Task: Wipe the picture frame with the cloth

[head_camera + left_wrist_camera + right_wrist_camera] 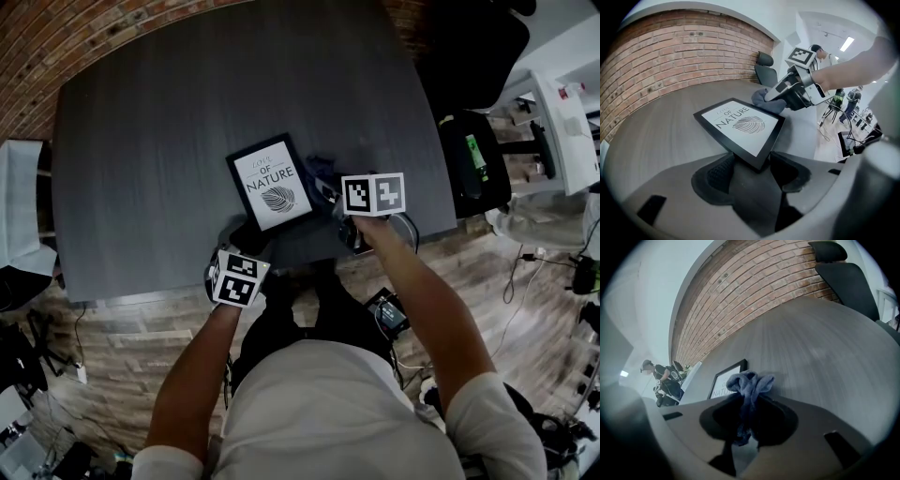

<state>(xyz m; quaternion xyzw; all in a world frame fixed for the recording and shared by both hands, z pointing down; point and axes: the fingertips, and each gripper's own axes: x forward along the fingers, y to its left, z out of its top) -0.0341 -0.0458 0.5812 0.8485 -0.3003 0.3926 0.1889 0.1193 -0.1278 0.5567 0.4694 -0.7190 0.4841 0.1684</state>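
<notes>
near the middle of the desk's [141,141] near edge, the left claw [750,164] is closed on the nearest corner of the picture frame [740,125], with a pad on each side of the black moulding. it looks to be steadying the frame. the right claw [749,404] is clamped on a bunched blue cloth [749,381], whose wad pokes out ahead of the pads.

the frame lies face up. its long axis runs from the near edge toward the far edge, leaning slightly toward the desk's left edge. the cloth sits at the frame's long side, the one facing the desk's right edge, up toward the far corner. it seems to touch the moulding there, though i cannot tell how firmly.

from the cloth, the glass lies toward the desk's left edge. the right hand is the nearer one for the wipe, and the likely stroke crosses the frame's short width.
</notes>
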